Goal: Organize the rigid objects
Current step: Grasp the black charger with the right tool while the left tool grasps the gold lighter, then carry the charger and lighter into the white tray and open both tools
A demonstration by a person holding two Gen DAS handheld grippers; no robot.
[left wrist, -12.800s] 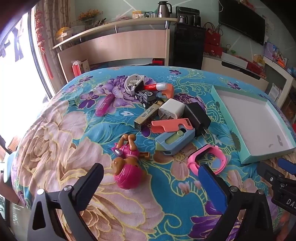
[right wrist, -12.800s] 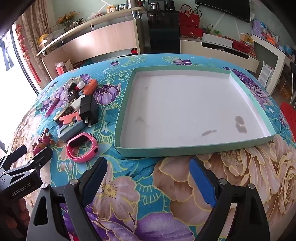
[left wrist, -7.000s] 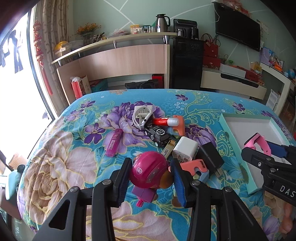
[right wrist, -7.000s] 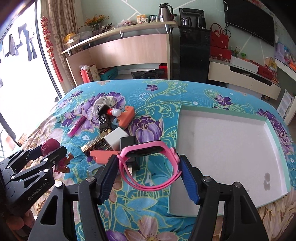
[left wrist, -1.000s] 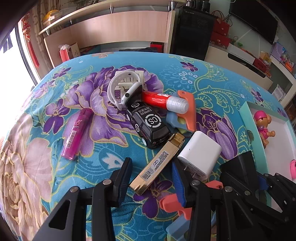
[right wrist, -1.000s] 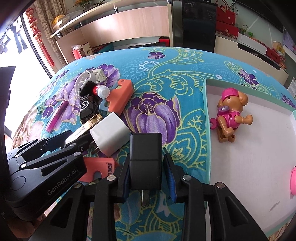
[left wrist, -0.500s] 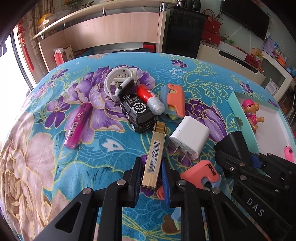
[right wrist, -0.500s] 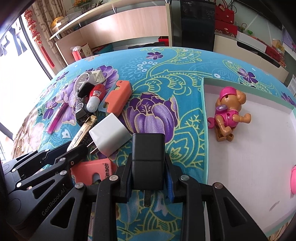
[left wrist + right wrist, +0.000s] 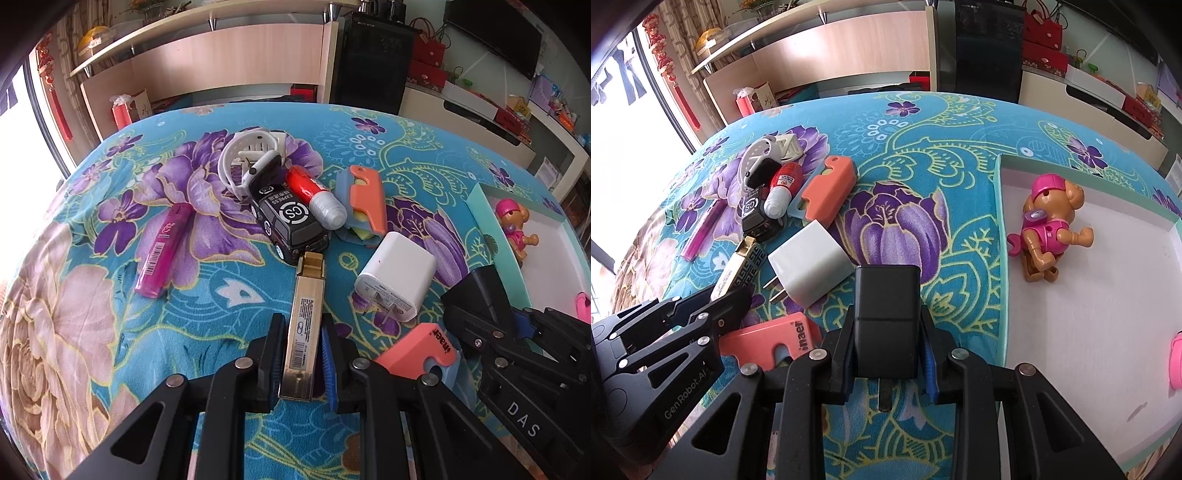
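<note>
My left gripper [image 9: 301, 356] is shut on a long gold box [image 9: 304, 321] whose far end points toward a black toy car [image 9: 291, 225]. My right gripper [image 9: 888, 345] is shut on a black charger [image 9: 886, 314], prongs hanging toward me. In the left wrist view that charger [image 9: 476, 291] shows at the right. The teal-rimmed white tray [image 9: 1001, 236] at the right holds a pink toy dog [image 9: 1049, 229] and a pink watch [image 9: 1175, 354] at its edge. A white charger [image 9: 395, 280] lies between the two grippers.
On the floral cloth lie a white watch [image 9: 247, 162], a red tube [image 9: 314, 195], an orange and blue cutter [image 9: 365, 203], a pink lighter [image 9: 162, 247] and a coral cutter [image 9: 421, 350]. Shelves and a cabinet stand behind the table.
The left jaws closed on the gold box, which swung to lie straight between them. The toy car, red tube and orange cutter shifted a little. The right gripper kept its hold on the black charger.
</note>
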